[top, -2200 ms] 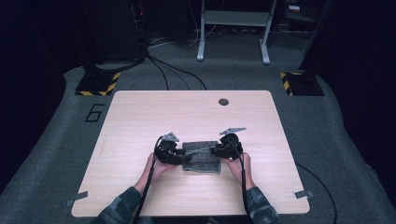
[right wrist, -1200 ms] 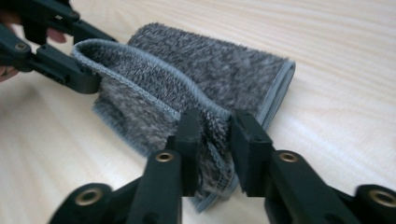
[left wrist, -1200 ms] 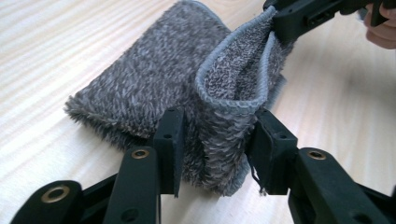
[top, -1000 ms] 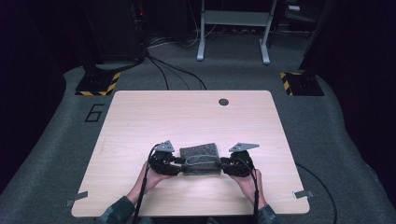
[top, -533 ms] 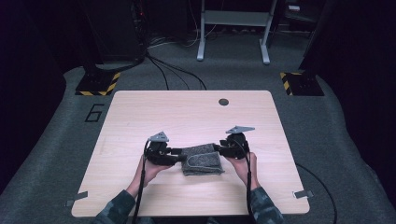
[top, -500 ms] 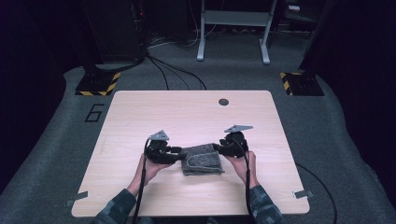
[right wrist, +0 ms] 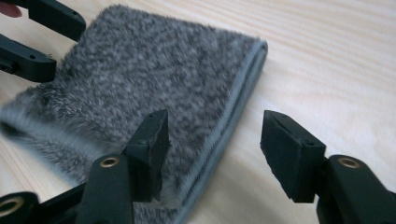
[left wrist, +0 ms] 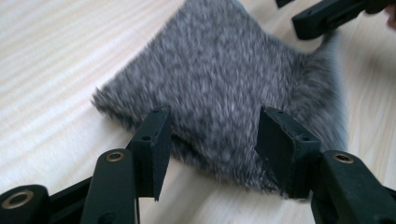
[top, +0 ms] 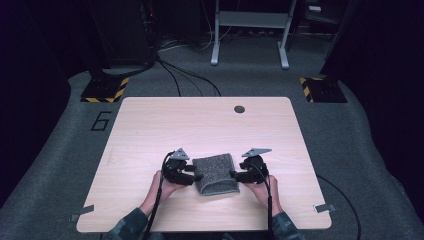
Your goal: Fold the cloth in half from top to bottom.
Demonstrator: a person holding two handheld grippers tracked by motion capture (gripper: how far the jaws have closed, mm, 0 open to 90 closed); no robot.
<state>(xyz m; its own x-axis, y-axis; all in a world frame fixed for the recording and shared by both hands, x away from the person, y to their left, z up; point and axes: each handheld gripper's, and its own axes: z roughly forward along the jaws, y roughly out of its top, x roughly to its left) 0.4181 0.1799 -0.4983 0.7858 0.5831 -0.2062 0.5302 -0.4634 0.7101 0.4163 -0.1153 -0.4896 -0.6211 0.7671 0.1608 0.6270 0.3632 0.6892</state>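
Note:
A folded grey fuzzy cloth (top: 216, 174) lies flat on the wooden table (top: 200, 125), near its front edge. My left gripper (top: 198, 176) sits at the cloth's left side and my right gripper (top: 233, 175) at its right side, each held in a hand. In the left gripper view the left gripper (left wrist: 215, 116) stands open, with the cloth (left wrist: 224, 79) low between and beyond its jaws. In the right gripper view the right gripper (right wrist: 217, 119) is open over the cloth's hemmed edge (right wrist: 238, 93); one jaw is above the pile, the other above bare wood.
A round dark grommet (top: 239, 109) sits near the table's far edge. Beyond the table are floor cables (top: 185, 75), a metal stand (top: 250, 35) and yellow-black striped bases (top: 105, 90). Cables trail from both grippers toward the person.
The cloth was shifted about between the two grippers. Both hands are now slightly nearer the front edge than half a second ago, and the cloth lies folded between them.

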